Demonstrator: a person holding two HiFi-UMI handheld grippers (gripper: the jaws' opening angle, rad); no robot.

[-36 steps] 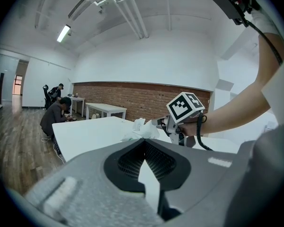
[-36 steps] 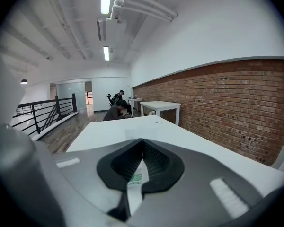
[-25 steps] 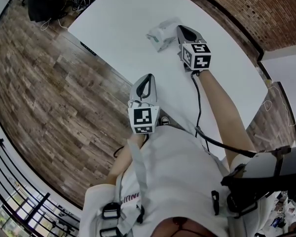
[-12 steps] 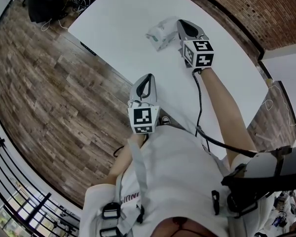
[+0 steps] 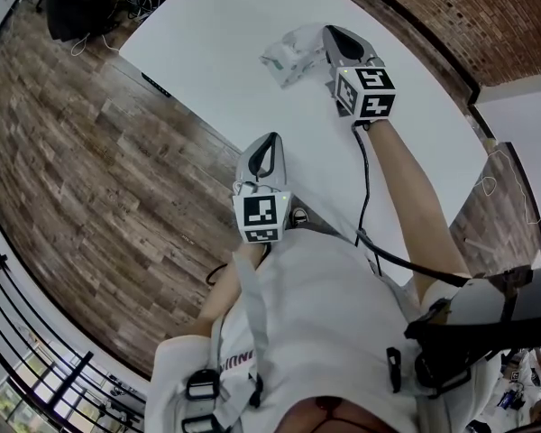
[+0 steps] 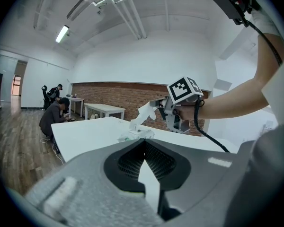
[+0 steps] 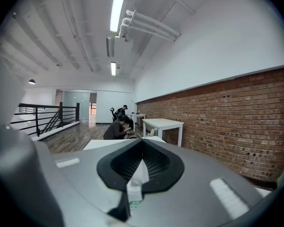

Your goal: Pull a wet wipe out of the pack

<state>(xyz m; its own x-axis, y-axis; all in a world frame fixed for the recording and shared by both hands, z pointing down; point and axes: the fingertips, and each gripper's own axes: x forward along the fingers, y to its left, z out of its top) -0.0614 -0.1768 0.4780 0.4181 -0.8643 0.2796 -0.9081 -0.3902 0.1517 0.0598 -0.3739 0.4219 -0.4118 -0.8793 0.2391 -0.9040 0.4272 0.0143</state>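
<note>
Mid-pull at the far side of the tabletop (image 5: 207, 43): the right tool (image 5: 328, 34), clamped on a wet wipe (image 6: 145, 111) stretched up from the pack (image 6: 133, 136) beneath it, likely needs a further upward tug to free the sheet, while the left tool (image 5: 269, 144) waits nearer, closed and empty.

Pack (image 5: 287, 63) on table (image 5: 212, 48), wipe (image 6: 144, 113) above

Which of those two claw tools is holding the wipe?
The right gripper, out by the pack, is shut on the wipe. The left gripper, near the body, holds nothing.
</note>
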